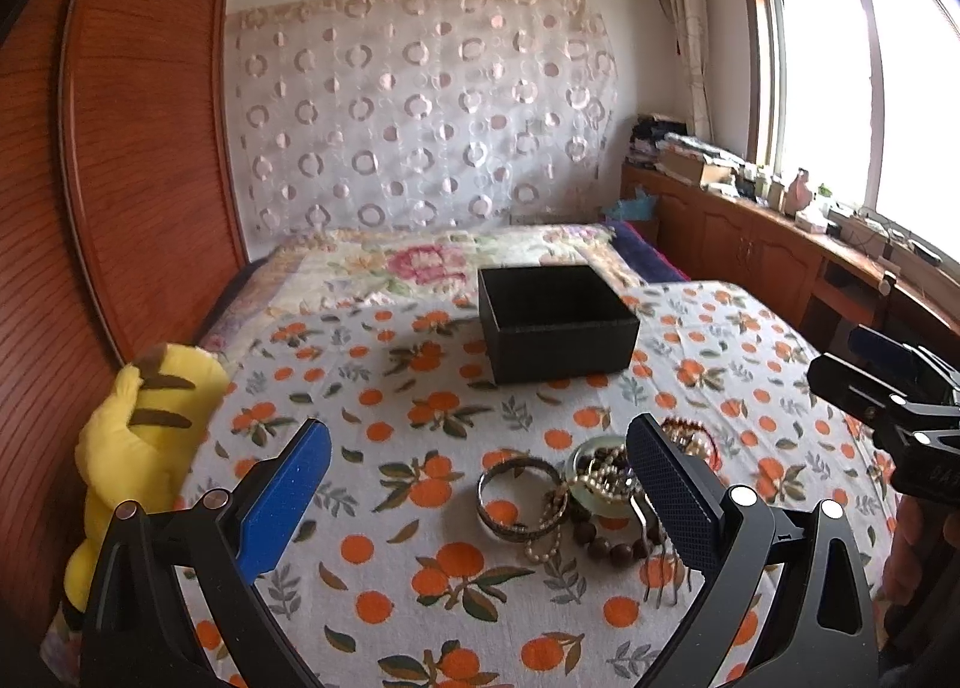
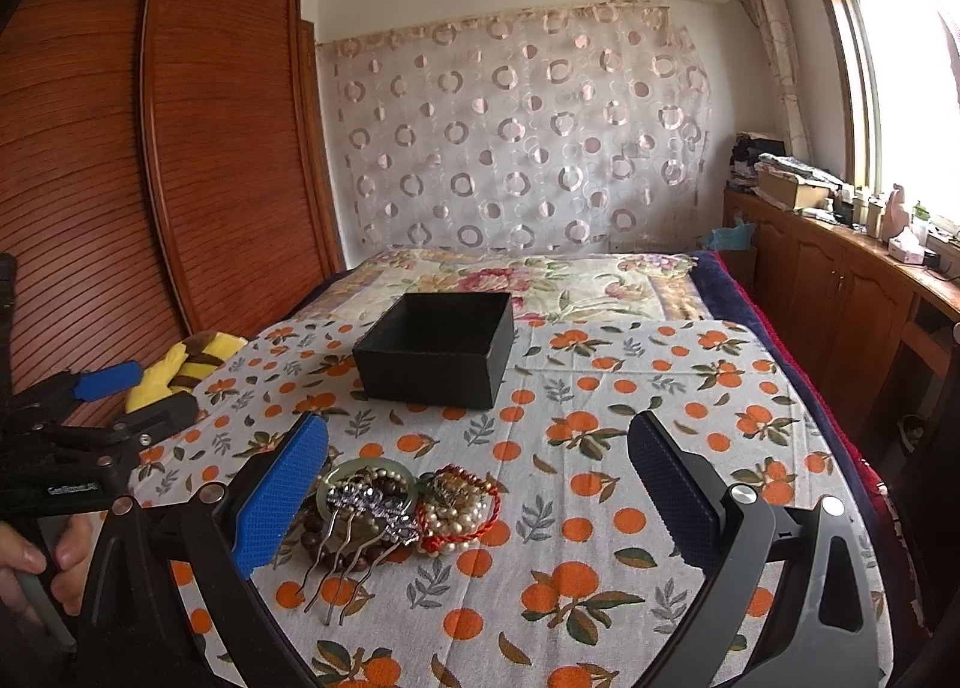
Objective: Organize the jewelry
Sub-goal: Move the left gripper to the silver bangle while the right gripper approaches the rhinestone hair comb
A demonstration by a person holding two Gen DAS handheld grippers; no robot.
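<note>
An open black box (image 1: 558,322) (image 2: 438,349) stands on the orange-print cloth, past a heap of jewelry. The heap holds a metal bangle (image 1: 521,499), a jade bangle (image 1: 600,475) (image 2: 366,481), a pearl strand (image 1: 549,526) (image 2: 459,520), dark wooden beads (image 1: 606,547), a red cord bracelet (image 2: 462,505) and a metal hair comb (image 2: 360,532) (image 1: 654,562). My left gripper (image 1: 480,478) is open, above the heap's near side. My right gripper (image 2: 480,472) is open, the heap by its left finger. Each gripper shows in the other's view, the right (image 1: 888,388) and the left (image 2: 108,400).
A yellow plush toy (image 1: 144,448) (image 2: 186,364) lies at the cloth's left edge beside a wooden wardrobe (image 1: 120,148). A floral bedspread (image 2: 522,280) lies behind the box. A wooden cabinet (image 2: 840,292) with clutter runs under the window on the right.
</note>
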